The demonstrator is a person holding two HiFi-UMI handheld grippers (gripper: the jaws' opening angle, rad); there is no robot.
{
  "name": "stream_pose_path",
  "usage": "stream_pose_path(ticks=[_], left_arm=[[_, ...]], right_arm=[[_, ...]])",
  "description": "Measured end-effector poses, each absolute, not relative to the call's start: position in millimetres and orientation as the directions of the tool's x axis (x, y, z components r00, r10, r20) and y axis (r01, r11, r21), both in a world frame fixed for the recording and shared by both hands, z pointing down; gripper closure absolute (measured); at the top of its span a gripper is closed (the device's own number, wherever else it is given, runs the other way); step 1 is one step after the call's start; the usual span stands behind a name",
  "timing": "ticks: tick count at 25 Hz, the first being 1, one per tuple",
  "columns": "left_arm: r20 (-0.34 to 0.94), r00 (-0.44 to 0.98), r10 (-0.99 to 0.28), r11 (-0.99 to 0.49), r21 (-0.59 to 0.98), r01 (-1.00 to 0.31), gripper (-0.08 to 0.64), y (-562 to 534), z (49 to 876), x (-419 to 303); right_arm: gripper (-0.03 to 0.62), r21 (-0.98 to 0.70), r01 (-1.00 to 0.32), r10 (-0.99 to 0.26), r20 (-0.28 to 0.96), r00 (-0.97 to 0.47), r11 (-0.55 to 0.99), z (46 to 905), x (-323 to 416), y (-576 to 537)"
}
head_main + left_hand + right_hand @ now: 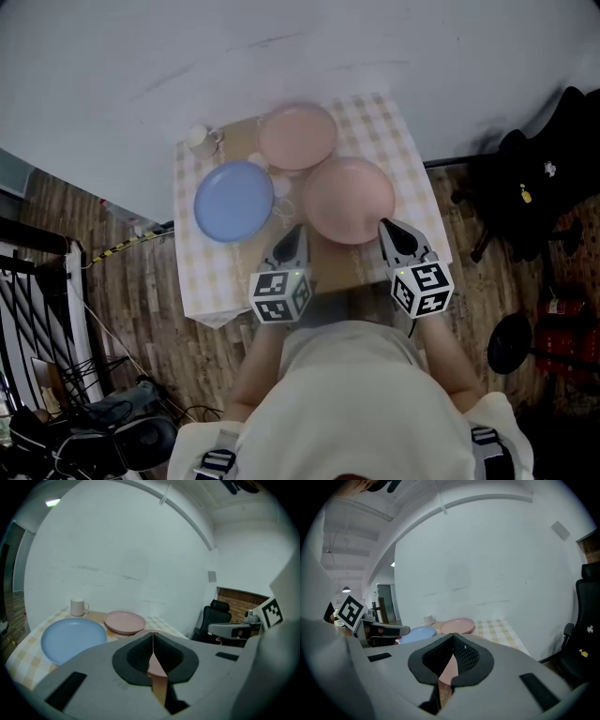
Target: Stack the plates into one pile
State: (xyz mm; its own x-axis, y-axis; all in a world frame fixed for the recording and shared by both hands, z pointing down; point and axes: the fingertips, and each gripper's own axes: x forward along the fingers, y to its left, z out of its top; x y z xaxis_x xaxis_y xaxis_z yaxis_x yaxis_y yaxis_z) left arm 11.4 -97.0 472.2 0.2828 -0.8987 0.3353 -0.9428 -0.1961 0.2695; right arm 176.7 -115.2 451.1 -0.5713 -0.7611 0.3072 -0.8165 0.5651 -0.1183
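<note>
Three plates lie on a small table with a checked cloth (412, 150): a blue plate (234, 200) at the left, a pink plate (297, 136) at the back, and a second pink plate (349, 199) nearest me. My left gripper (296, 231) hovers at the near pink plate's left front edge, shut and empty. My right gripper (385, 226) is at that plate's right front edge, also shut and empty. In the left gripper view the blue plate (72, 639) and the back pink plate (124, 622) lie ahead of the shut left gripper (153, 637). In the right gripper view the right gripper (453, 639) points toward the back pink plate (458, 626).
A white mug (200, 139) stands at the table's back left corner. Small pale objects (279, 187) lie between the plates. A black office chair (525, 187) stands on the wooden floor to the right, and a dark rack (37, 281) to the left. A white wall rises behind the table.
</note>
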Motion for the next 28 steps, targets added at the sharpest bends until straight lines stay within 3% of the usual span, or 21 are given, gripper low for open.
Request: stream_pose_path(ticks=[28], left_arm=[[0.579, 0.323, -0.749, -0.149, 0.328, -0.933, 0.557, -182, 577, 7]], right_arm=[[0.592, -0.043, -0.904, -0.748, 0.546, -0.378, 0.425, 551, 225, -201]])
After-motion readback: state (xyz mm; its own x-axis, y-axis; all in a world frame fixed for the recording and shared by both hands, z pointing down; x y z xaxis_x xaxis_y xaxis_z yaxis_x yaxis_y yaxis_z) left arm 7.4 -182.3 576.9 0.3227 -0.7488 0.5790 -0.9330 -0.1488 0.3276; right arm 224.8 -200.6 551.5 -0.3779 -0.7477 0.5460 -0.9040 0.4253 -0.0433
